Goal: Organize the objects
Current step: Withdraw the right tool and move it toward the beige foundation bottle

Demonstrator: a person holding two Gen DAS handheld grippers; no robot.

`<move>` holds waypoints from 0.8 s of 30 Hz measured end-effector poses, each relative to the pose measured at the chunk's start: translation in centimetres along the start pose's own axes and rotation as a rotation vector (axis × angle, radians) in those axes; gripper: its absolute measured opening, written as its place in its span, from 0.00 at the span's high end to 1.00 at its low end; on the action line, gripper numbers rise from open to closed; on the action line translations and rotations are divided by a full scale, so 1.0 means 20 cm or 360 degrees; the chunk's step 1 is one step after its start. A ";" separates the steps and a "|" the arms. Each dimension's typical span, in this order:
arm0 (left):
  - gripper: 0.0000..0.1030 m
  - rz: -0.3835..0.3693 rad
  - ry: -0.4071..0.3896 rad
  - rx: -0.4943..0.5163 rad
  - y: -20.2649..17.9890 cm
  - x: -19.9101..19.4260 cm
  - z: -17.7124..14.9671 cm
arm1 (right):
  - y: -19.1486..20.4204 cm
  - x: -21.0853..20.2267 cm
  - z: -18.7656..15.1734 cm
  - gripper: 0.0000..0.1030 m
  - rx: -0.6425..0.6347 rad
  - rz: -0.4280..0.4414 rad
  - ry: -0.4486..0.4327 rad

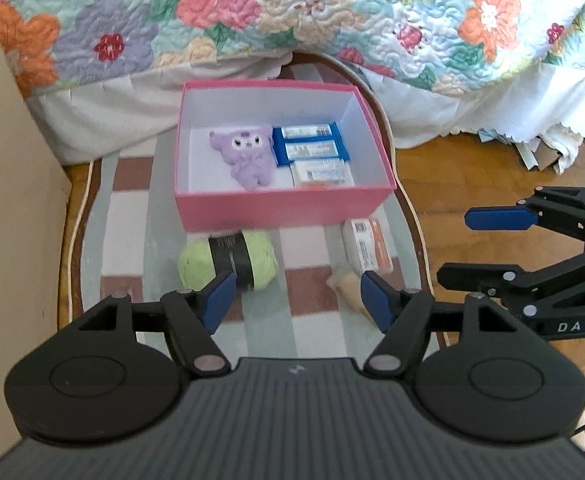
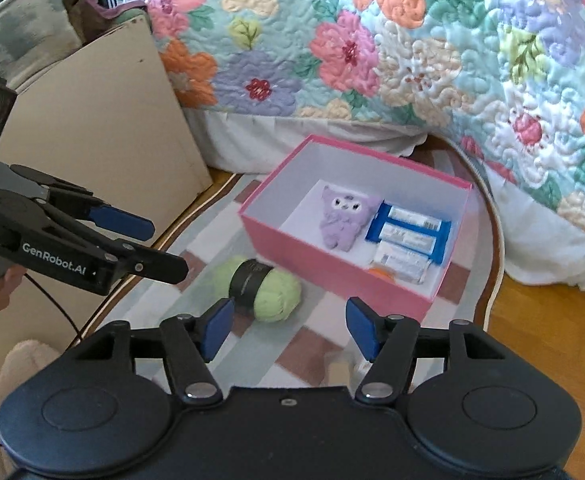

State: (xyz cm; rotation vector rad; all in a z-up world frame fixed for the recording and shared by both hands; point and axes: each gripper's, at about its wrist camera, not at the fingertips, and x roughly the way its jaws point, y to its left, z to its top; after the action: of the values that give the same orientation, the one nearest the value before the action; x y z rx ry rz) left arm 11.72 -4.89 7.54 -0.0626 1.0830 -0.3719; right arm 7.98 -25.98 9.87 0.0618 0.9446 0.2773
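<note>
Yarn (image 1: 228, 260), a pale green ball with a black band, lies on the striped rug (image 1: 304, 308) just past the left gripper (image 1: 298, 300), whose jaws stand apart with nothing between them. Beyond it sits the pink box (image 1: 280, 204) holding a purple plush (image 1: 248, 154) and packets. The right gripper (image 2: 288, 326) also gapes empty, yarn ahead of its left finger.

Plush toy (image 1: 246, 158) in box (image 1: 280, 210)

"DAS" stands on the right gripper (image 1: 456, 248), "GenRobot.AI" on the left gripper (image 2: 168, 250) (packet labels too blurred).
</note>
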 end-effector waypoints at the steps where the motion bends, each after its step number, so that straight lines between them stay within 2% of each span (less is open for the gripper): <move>1: 0.31 -0.0018 0.0001 0.0003 0.00 -0.01 -0.02 | 0.02 -0.01 -0.02 0.34 -0.0006 -0.0003 0.0009; 8: 0.28 -0.0062 0.0005 -0.0031 0.01 0.02 -0.17 | 0.13 -0.01 -0.15 0.27 -0.0080 0.0045 0.0074; 10: 0.26 -0.0081 0.0010 -0.0023 0.02 0.06 -0.20 | 0.15 0.02 -0.20 0.20 -0.0105 0.0062 0.0104; 18: 0.21 -0.0055 0.0019 -0.0013 0.02 0.24 -0.29 | 0.10 0.19 -0.32 0.20 -0.0066 0.0016 0.0196; 21: 0.17 -0.0058 -0.0003 -0.0025 0.02 0.33 -0.32 | 0.07 0.25 -0.39 0.20 -0.0069 0.0007 0.0094; 24: 0.17 -0.0043 0.0013 -0.0030 0.02 0.44 -0.34 | 0.02 0.33 -0.49 0.20 -0.0063 -0.0084 -0.0009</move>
State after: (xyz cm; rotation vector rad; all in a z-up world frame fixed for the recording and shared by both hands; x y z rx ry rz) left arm 9.44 -6.55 -3.19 -0.0928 1.0946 -0.3863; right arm 3.67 -24.59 -0.94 0.0013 0.9335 0.2466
